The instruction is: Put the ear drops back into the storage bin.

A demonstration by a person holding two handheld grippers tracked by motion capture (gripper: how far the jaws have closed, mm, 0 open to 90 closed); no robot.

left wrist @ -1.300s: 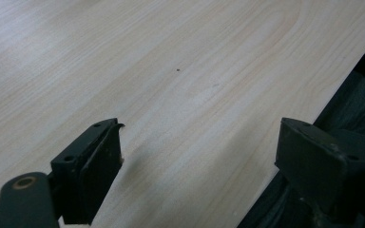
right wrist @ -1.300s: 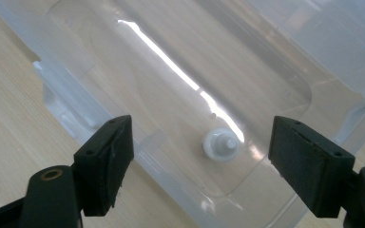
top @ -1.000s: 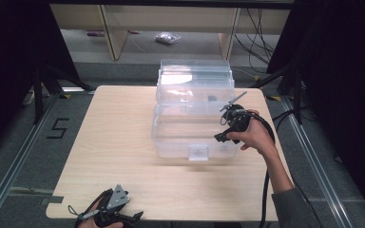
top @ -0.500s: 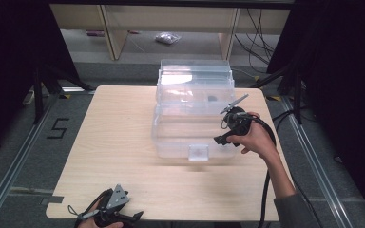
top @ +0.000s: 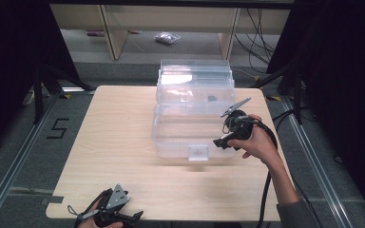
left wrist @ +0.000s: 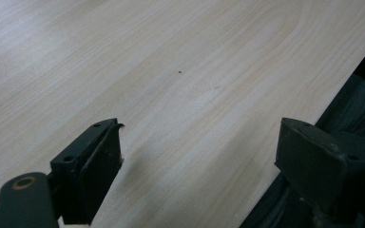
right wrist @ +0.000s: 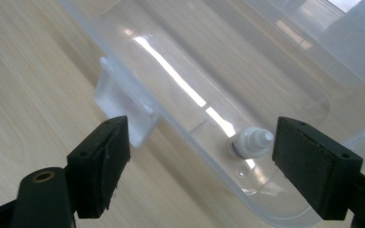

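A clear plastic box (top: pixel 171 142) stands in the middle of the wooden table (top: pixel 114 142), its lid (top: pixel 195 78) tipped open at the back. A hand holds my right gripper (top: pixel 222 142) at the box's front right corner, open, with nothing in it. In the right gripper view the jaws of the right gripper (right wrist: pixel 199 166) frame the box's front wall (right wrist: pixel 285 66), its white latch (right wrist: pixel 123 102) and a small white capped piece (right wrist: pixel 252 141) lying inside. My left gripper (top: pixel 128 217) lies open near the table's front left edge, over bare wood (left wrist: pixel 171 71).
A small dark item (top: pixel 212 99) shows through the box near its back. Behind the table stand wooden shelves (top: pixel 119 33) with a small bag (top: pixel 167 38) on the floor. Black cable (top: pixel 266 190) trails from the right gripper along the forearm.
The right gripper has drifted slightly toward the table's front beside the box's corner. The left gripper has not moved.
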